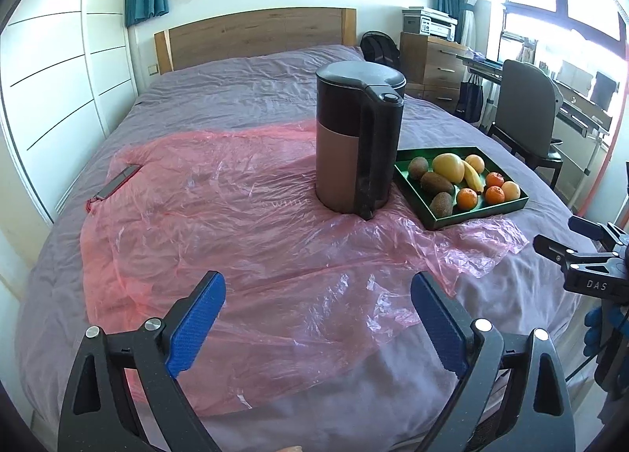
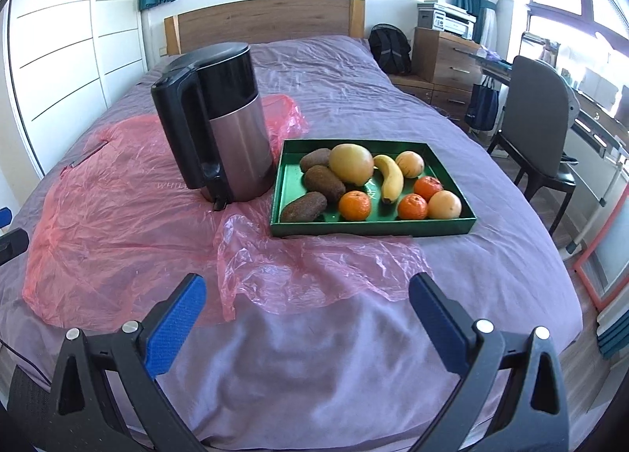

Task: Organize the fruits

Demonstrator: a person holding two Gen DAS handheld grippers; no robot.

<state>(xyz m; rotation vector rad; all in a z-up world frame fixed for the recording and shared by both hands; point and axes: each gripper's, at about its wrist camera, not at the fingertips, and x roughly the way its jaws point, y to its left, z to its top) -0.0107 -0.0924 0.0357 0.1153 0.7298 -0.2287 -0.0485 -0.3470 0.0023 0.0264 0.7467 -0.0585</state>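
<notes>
A green tray (image 2: 293, 182) sits on the bed and holds a banana (image 2: 391, 177), a large yellow mango (image 2: 350, 163), three brown kiwis (image 2: 324, 182), three mandarins (image 2: 354, 205) and two pale round fruits (image 2: 444, 204). The tray also shows in the left wrist view (image 1: 409, 184), at the right. My right gripper (image 2: 308, 298) is open and empty, over the bedsheet well in front of the tray. My left gripper (image 1: 318, 294) is open and empty, over pink plastic film (image 1: 236, 216). The right gripper also shows at the right edge of the left wrist view (image 1: 566, 236).
A black and steel kettle (image 2: 224, 125) stands on the pink film just left of the tray. A phone (image 1: 118, 180) lies at the bed's left side. A chair (image 2: 542, 125) and desk stand right of the bed. The headboard (image 2: 263, 21) is behind.
</notes>
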